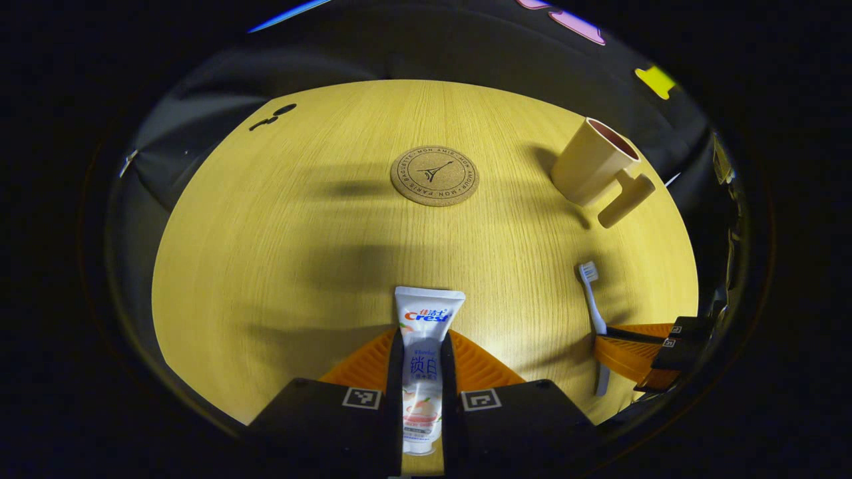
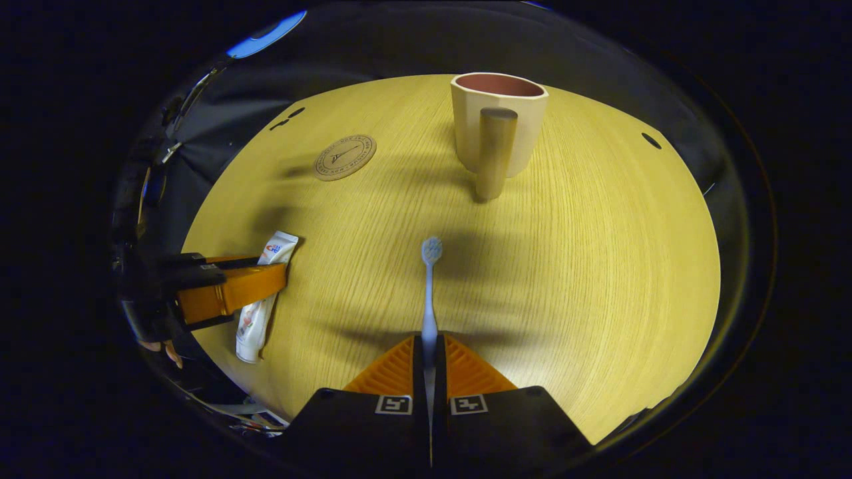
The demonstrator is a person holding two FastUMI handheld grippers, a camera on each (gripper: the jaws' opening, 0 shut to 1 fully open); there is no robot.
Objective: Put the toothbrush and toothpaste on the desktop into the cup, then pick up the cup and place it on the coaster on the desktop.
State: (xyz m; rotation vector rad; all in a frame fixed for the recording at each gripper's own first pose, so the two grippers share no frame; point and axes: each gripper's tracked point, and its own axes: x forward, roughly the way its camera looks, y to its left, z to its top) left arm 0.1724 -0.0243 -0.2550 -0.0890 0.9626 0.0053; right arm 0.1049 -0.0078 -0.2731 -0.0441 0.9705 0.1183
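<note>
A white toothpaste tube (image 1: 423,346) lies lengthwise between the orange fingers of my left gripper (image 1: 422,340), which is shut on it; the tube (image 2: 261,299) and that gripper (image 2: 276,273) also show at the left of the right gripper view. My right gripper (image 2: 429,340) is shut on the handle of a light blue toothbrush (image 2: 430,293), bristles pointing away; the toothbrush (image 1: 592,296) and right gripper (image 1: 602,340) appear at the right of the left gripper view. A beige cup (image 2: 498,123) with a thick handle stands upright ahead, also seen as the cup (image 1: 594,169). The round cork coaster (image 1: 434,175) lies mid-table, also the coaster (image 2: 345,157).
The round wooden table (image 1: 299,253) carries everything, with bare room between coaster, cup and grippers. Its edge curves close on all sides, with dark booth cloth beyond. A person's fingers (image 2: 163,349) show behind the left gripper.
</note>
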